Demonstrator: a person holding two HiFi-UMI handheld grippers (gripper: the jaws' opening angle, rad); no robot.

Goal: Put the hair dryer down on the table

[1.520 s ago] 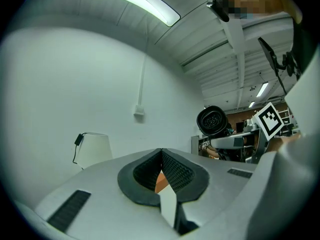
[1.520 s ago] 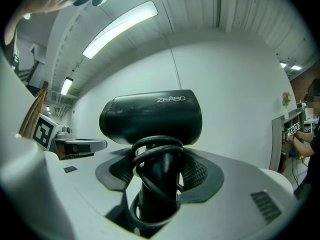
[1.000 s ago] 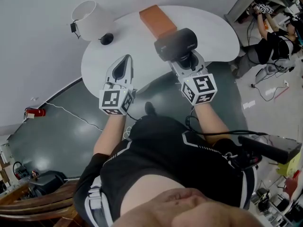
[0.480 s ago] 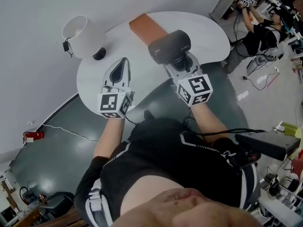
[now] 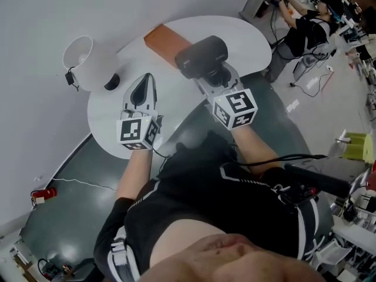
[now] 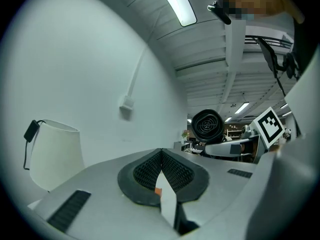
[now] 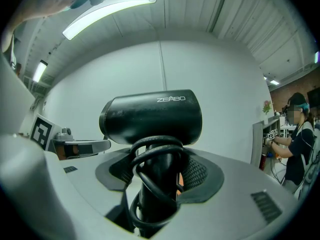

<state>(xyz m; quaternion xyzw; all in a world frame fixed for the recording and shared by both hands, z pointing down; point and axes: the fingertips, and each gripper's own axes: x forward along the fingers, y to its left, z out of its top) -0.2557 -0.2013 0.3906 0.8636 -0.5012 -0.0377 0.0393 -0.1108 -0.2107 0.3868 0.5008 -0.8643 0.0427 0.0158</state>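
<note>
A black hair dryer (image 5: pixel 201 56) hangs over the white round table (image 5: pixel 235 37), its barrel lying crosswise. My right gripper (image 5: pixel 214 75) is shut on its handle, and the black cord is looped round that handle (image 7: pixel 155 184). In the right gripper view the barrel (image 7: pixel 152 116) stands upright above the jaws of my right gripper (image 7: pixel 157 171). My left gripper (image 5: pixel 143 87) hovers over the table's near left part, pads together with nothing between them. The left gripper view shows the closed tips of my left gripper (image 6: pixel 161 169) and the dryer's round grille (image 6: pixel 207 125) off to the right.
A white lamp (image 5: pixel 88 57) stands at the table's left edge, with an orange-brown box (image 5: pixel 165 39) at the far side. A wall runs behind the table. A person (image 5: pixel 305 25) works at benches far right. The floor is dark below.
Both grippers have drifted a little further over the table, the dryer still held. The head camera has turned, so table, lamp and box sit more to the left.
</note>
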